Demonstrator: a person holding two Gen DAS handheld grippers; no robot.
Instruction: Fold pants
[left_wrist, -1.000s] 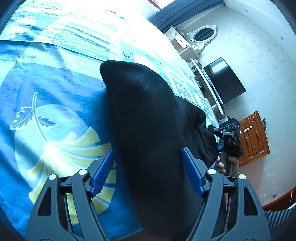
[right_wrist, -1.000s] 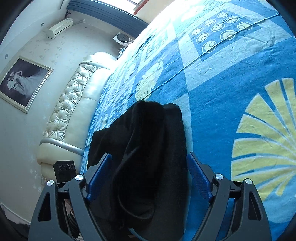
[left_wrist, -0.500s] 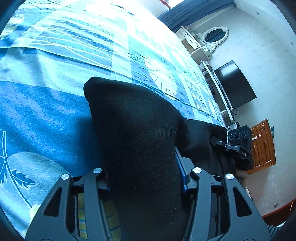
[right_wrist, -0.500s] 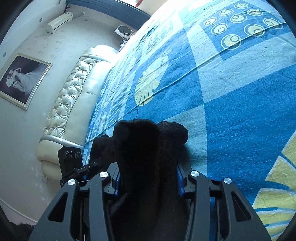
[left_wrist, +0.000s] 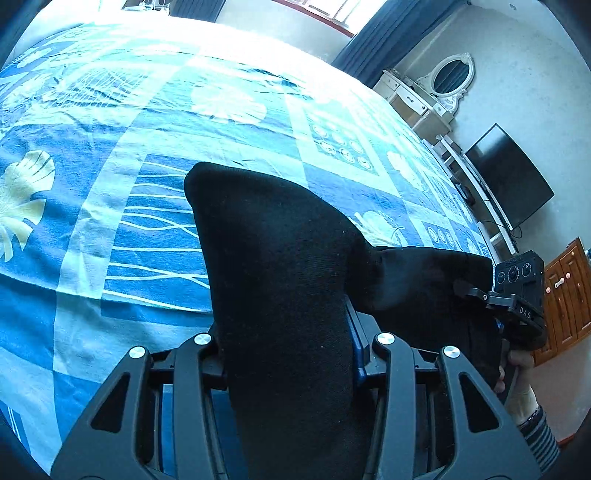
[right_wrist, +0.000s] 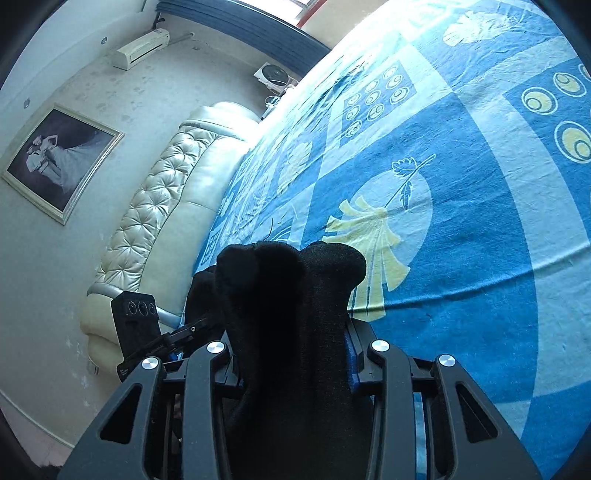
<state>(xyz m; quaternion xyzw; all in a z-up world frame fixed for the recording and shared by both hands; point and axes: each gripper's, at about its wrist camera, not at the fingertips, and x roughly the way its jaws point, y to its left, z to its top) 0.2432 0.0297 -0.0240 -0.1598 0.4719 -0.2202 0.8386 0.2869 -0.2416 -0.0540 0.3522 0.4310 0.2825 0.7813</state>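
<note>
Black pants (left_wrist: 280, 295) ran lengthwise toward 12 o'clock, clamped by the just-closing left gripper (left_wrist: 286, 345) and right gripper (right_wrist: 291, 354). Only the right view showed a headboard (right_wrist: 159, 206).

The left gripper (left_wrist: 286, 354) is clamped on a thick fold of the black pants (left_wrist: 273, 266), its jaws having just been closing onto the cloth. The fold rises above the blue patterned bedspread (left_wrist: 110, 221), its rounded corner pointing away from the gripper. Right of the fold, the pants stretch to the right gripper (left_wrist: 517, 295), held by a hand (left_wrist: 517, 373) in a striped sleeve (left_wrist: 541, 430). Beyond it stands a dark television (left_wrist: 509, 177).
</note>
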